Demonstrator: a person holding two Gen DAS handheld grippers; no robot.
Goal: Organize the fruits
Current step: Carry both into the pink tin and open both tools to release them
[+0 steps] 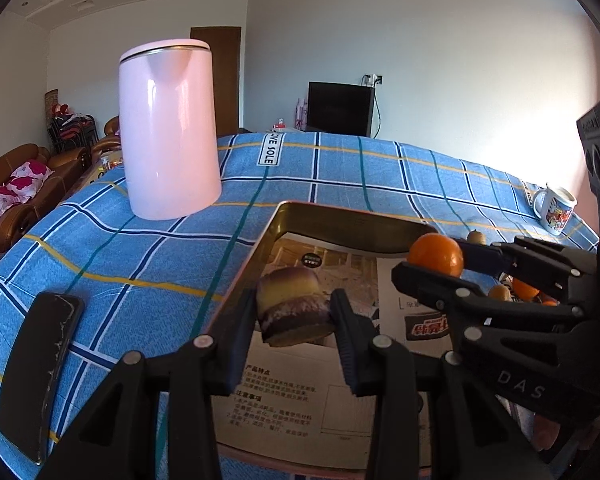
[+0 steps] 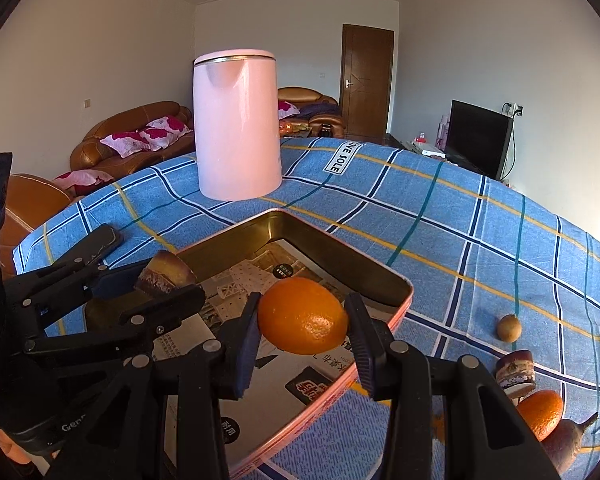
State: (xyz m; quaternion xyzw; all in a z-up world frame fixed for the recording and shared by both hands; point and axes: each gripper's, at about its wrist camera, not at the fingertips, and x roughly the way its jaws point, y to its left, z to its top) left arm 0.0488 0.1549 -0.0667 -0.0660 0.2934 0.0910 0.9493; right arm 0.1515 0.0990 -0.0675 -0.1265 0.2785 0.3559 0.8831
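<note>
My left gripper (image 1: 294, 316) is shut on a purple-skinned, yellow-fleshed fruit chunk (image 1: 294, 308) and holds it above the gold-walled tin tray (image 1: 340, 220). The chunk also shows in the right wrist view (image 2: 166, 272). My right gripper (image 2: 302, 322) is shut on an orange (image 2: 302, 316), held over the tray (image 2: 332, 248), which is lined with a printed paper. The orange also shows in the left wrist view (image 1: 436, 254). On the cloth right of the tray lie a small brown fruit (image 2: 509, 327), another purple chunk (image 2: 515, 372), a second orange (image 2: 540, 412) and a dark fruit (image 2: 568, 440).
A pink kettle (image 2: 236, 128) stands behind the tray on the blue checked tablecloth (image 2: 460, 240). A black phone (image 1: 40, 372) lies left of the tray. A printed mug (image 1: 556, 210) stands at the far right edge. Sofas and a TV are beyond the table.
</note>
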